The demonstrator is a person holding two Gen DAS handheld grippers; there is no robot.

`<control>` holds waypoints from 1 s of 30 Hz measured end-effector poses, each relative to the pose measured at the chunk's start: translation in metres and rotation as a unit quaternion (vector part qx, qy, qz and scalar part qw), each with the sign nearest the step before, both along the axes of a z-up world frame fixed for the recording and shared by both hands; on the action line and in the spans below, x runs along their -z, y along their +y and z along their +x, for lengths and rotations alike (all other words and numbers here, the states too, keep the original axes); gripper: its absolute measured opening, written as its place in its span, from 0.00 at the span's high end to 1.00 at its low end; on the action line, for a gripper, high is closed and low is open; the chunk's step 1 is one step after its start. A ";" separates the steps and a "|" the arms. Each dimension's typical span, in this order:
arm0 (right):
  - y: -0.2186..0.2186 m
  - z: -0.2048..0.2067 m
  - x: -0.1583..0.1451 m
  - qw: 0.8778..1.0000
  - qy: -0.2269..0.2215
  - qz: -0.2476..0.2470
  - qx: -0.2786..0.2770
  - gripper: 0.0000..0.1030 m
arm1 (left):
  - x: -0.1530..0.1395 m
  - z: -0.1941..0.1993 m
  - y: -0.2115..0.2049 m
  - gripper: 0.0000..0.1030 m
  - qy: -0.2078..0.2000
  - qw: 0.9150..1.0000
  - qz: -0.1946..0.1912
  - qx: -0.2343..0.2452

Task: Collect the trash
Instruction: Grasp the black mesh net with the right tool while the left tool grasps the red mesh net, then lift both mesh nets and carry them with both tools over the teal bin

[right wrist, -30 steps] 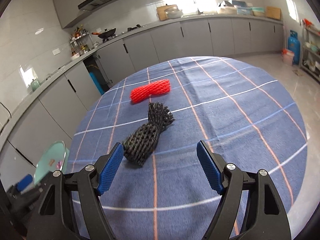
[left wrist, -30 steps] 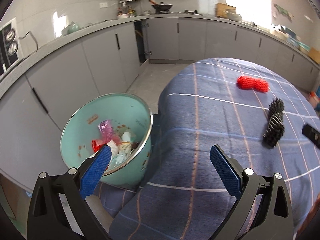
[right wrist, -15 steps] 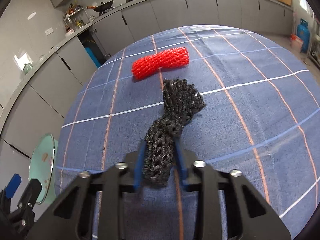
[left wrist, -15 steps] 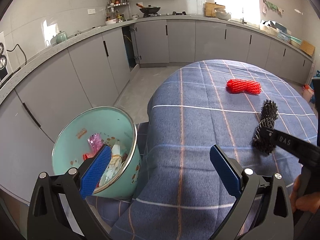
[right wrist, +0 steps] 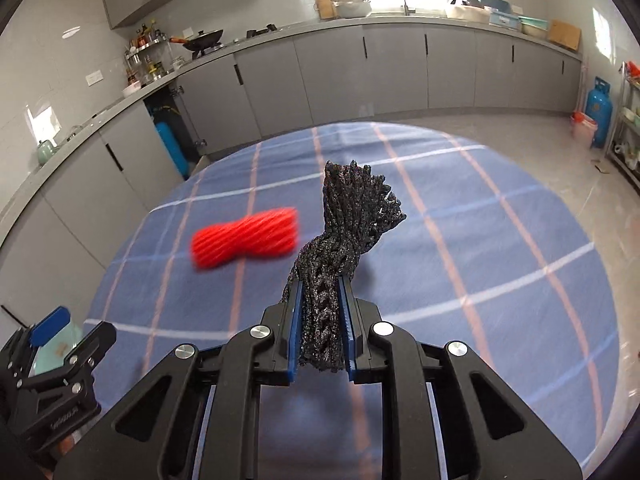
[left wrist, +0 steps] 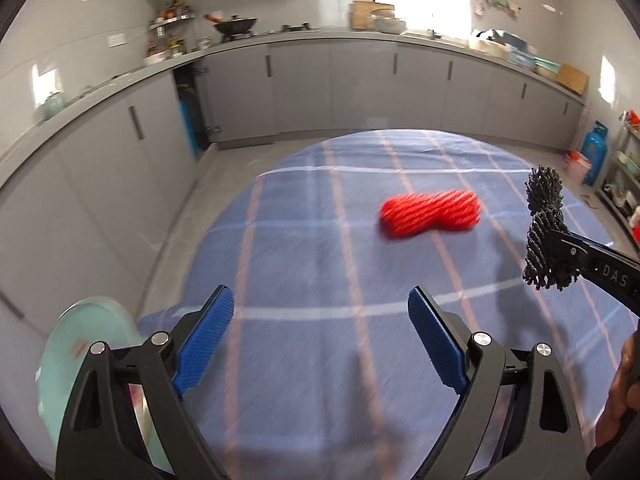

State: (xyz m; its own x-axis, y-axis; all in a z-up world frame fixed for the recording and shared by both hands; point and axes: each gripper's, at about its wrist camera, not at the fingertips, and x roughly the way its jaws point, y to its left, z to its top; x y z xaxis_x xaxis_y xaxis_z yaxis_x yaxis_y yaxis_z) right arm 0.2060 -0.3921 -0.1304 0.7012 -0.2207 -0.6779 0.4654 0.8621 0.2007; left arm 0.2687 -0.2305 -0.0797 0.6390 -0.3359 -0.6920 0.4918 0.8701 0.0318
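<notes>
Left wrist view: The left hand-held gripper (left wrist: 320, 334) stood with its blue pads (left wrist: 206, 338) well apart and nothing between them; its jaws had just been closing slightly. It hung above the near part of the desk (left wrist: 304, 264), which was covered by a blue checked cloth. The red foam net (left wrist: 430, 213) lay on the cloth ahead and to the right, blurred, touching nothing else. At the right edge, the black foam net (left wrist: 544, 228) was held clear of the cloth by the right hand-held gripper (left wrist: 560, 254), and its shadow fell on the cloth below it. Part of a hand (left wrist: 618, 396) showed at the lower right edge. The teal bin (left wrist: 86, 344) stood at the lower left, beside the desk edge and partly behind the left finger; its contents could not be made out, probably because of blur.

Right wrist view: The right hand-held gripper (right wrist: 320, 320) had just been closing, and its pads (right wrist: 294, 320) were clamped on the lower part of the black foam net (right wrist: 348, 224). The net stood up from the jaws, twisted at its middle and flared at its top. The red foam net (right wrist: 245, 237) lay on the desk (right wrist: 480, 264) to the left of it, apart from it. The left hand-held gripper (right wrist: 66, 330) appeared at the lower left edge, over the bin's rim (right wrist: 48, 354).
</notes>
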 end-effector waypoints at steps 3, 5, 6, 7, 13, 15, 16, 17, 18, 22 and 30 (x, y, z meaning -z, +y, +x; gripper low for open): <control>-0.025 0.012 0.002 1.000 0.006 -0.011 -0.004 0.82 | 0.003 0.019 -0.036 0.15 -0.004 1.000 -0.003 0.024; -0.038 0.019 0.003 1.000 0.012 -0.017 -0.001 0.82 | 0.005 0.032 -0.059 0.15 -0.012 0.999 -0.001 0.034; -0.046 0.022 0.004 1.000 0.014 -0.021 -0.001 0.82 | 0.006 0.038 -0.068 0.15 -0.012 0.999 -0.004 0.039; -0.051 0.025 0.004 1.000 0.015 -0.023 0.000 0.82 | 0.007 0.042 -0.076 0.15 -0.011 0.999 -0.009 0.046; -0.076 0.034 0.013 1.000 0.008 -0.015 0.015 0.82 | 0.026 0.066 -0.126 0.17 0.015 0.996 0.003 0.083; -0.080 0.034 0.016 1.000 0.003 -0.002 0.018 0.82 | 0.035 0.070 -0.138 0.33 0.027 0.995 0.025 0.088; -0.078 0.033 0.017 1.000 0.000 0.000 0.018 0.82 | 0.037 0.072 -0.141 0.33 0.029 0.995 0.029 0.089; -0.078 0.033 0.018 1.000 -0.002 0.002 0.017 0.82 | 0.039 0.071 -0.143 0.37 0.027 0.995 0.034 0.089; -0.078 0.032 0.019 1.000 -0.005 0.004 0.017 0.82 | 0.039 0.069 -0.143 0.42 0.025 0.995 0.036 0.093; -0.081 0.030 0.021 1.000 -0.011 0.009 0.019 0.82 | 0.041 0.061 -0.143 0.60 0.031 0.993 0.032 0.110; -0.071 0.011 0.003 0.999 -0.028 -0.005 0.025 0.82 | 0.031 0.040 -0.141 0.73 0.033 0.992 0.028 0.116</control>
